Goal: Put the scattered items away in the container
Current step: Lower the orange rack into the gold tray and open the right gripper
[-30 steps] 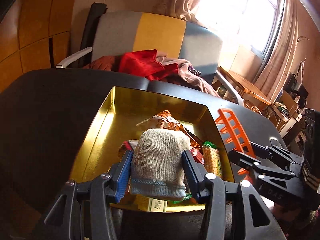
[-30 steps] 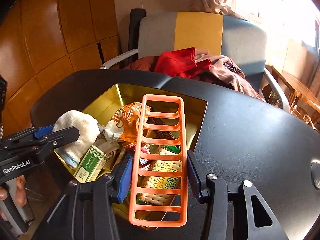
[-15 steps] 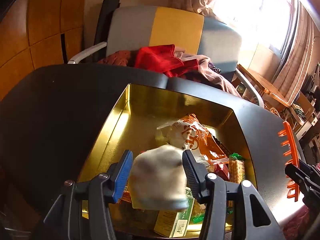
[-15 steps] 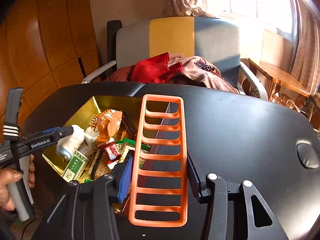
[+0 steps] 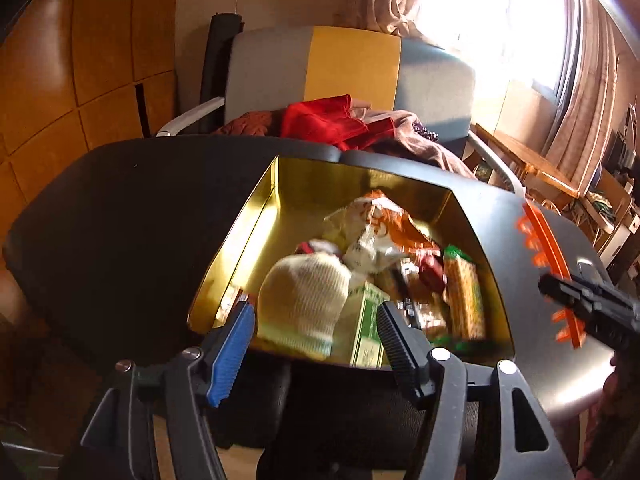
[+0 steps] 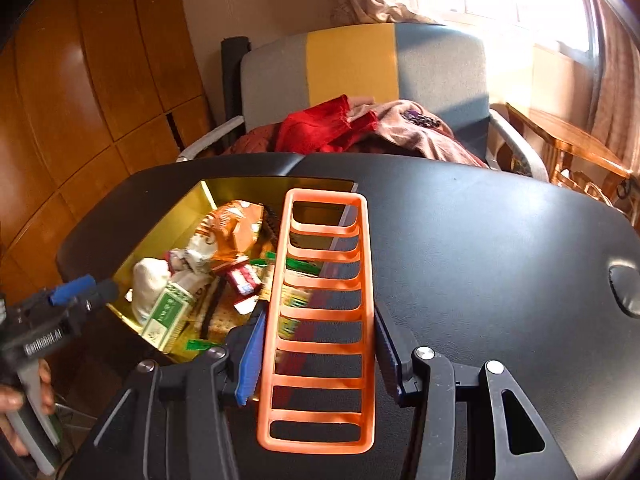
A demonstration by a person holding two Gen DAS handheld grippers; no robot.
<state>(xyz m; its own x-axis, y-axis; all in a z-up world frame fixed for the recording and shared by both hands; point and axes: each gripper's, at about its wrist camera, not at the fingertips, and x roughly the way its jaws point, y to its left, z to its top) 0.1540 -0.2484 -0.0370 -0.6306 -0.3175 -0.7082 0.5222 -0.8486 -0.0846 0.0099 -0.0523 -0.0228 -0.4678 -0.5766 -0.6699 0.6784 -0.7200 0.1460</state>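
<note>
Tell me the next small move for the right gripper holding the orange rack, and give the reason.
Probably carry the orange rack leftward until it sits fully over the gold tin, then lower it. The right gripper grips it, but most of the rack hangs over the black table beside the tin. The left gripper is open, with the rolled sock lying in the tin.

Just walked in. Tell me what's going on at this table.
A person with a gripper in each hand is tidying loose items into a gold tin on the black table. The left gripper is open, and a rolled white sock lies in the tin among snack packets. The right gripper is shut on an orange plastic rack, held over the tin's right edge, not yet put in.
</note>
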